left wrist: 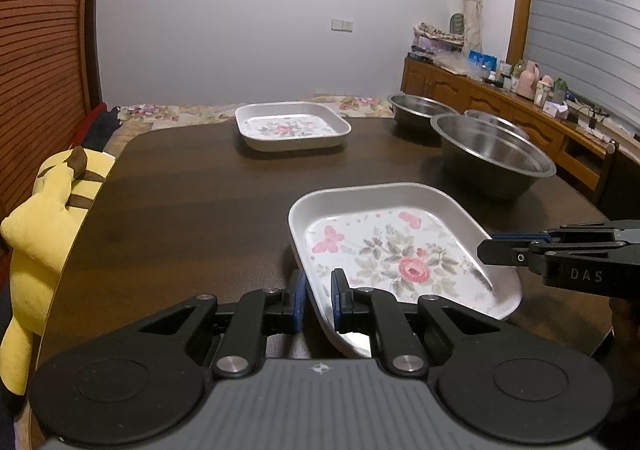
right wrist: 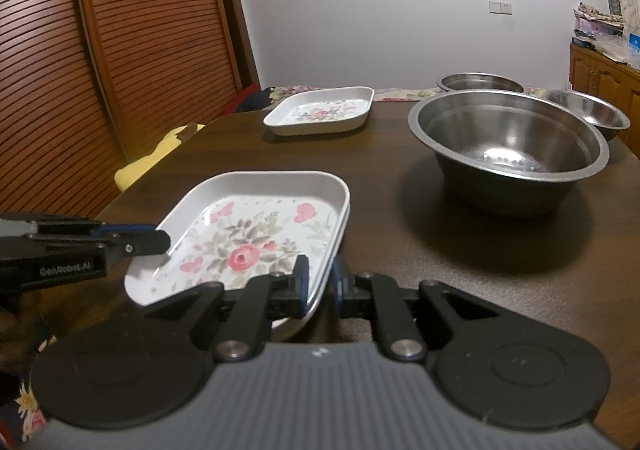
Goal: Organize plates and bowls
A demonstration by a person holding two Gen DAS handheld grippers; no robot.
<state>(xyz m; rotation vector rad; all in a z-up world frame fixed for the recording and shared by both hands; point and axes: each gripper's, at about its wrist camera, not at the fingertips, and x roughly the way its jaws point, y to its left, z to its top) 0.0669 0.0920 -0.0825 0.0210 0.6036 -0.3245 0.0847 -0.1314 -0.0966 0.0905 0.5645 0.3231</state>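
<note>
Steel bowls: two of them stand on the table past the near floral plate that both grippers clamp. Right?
Not quite. The right wrist view shows three steel bowls, not two. Left gripper and right gripper do clamp the near floral plate.

Dark wooden table [left wrist: 192, 201], two floral plates [left wrist: 292, 125] [left wrist: 392, 246] (one far), three steel bowls [left wrist: 494, 153] — right side

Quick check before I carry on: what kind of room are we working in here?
Likely a home dining room or living area: a dark wooden table with floral plates, a cluttered wooden sideboard along the wall, and a yellow plush toy beside the table.
</note>
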